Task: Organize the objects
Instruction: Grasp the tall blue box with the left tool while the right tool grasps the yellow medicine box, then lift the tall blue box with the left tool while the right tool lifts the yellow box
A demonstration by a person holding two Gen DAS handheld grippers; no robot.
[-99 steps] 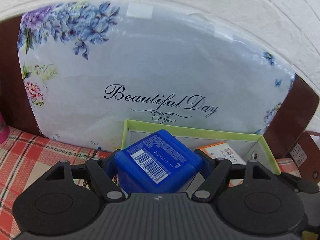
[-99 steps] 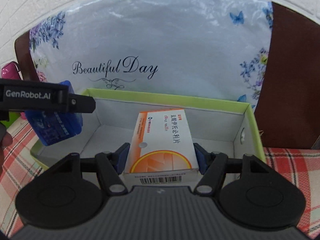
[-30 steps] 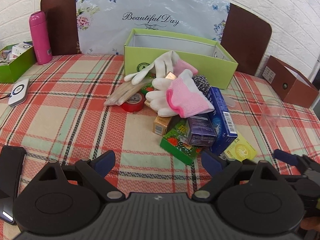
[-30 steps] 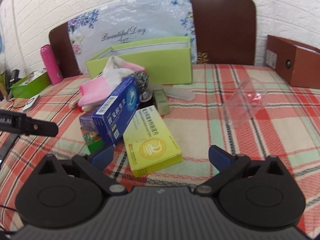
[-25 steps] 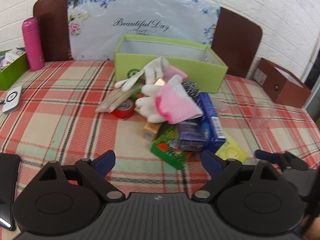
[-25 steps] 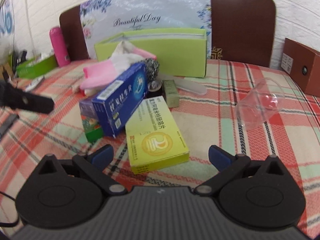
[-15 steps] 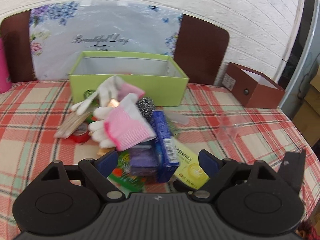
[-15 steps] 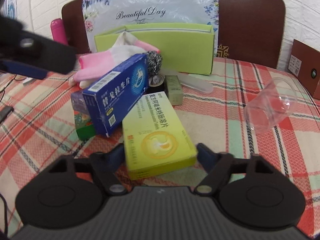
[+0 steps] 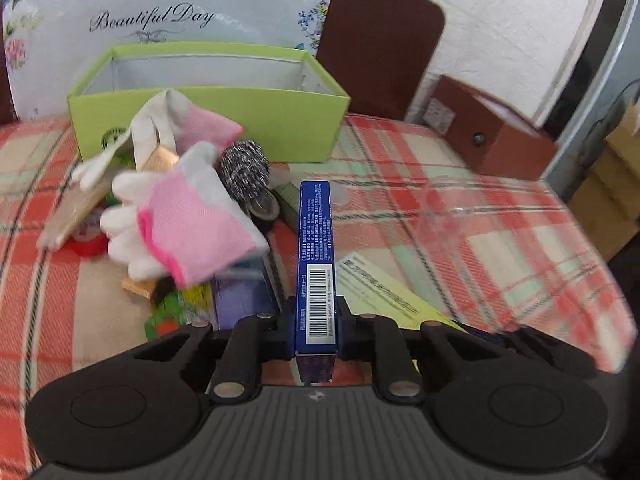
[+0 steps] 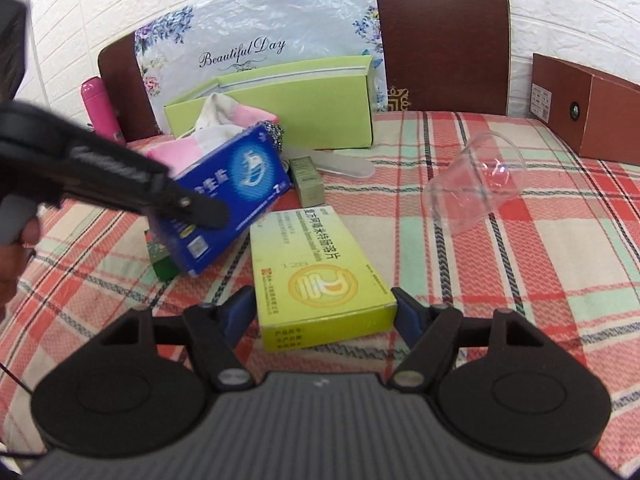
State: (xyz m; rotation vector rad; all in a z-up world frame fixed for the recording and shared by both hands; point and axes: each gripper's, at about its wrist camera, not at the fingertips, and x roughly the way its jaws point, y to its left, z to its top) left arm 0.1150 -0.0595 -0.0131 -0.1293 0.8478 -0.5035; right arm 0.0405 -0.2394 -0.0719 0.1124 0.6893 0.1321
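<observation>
My left gripper (image 9: 314,322) is shut on the near end of a long blue medicine box (image 9: 315,248), held on edge; the box also shows in the right wrist view (image 10: 236,188). My right gripper (image 10: 322,308) is open, its fingers on either side of a yellow-green medicine box (image 10: 316,272) lying flat on the plaid cloth; the fingers stand just clear of its sides. A green open-top box (image 9: 208,100) stands at the back. A pile with pink-and-white gloves (image 9: 188,220), a steel scourer (image 9: 245,170) and small boxes lies in front of it.
A clear plastic cup (image 10: 472,184) lies on its side to the right. A brown box (image 10: 584,108) stands at the far right, a pink bottle (image 10: 98,108) at the far left. A floral board (image 9: 168,20) leans on the wall behind.
Both grippers moved in from the table's near side to the pile. My left gripper closed on the blue box. My right gripper came forward around the yellow-green box.
</observation>
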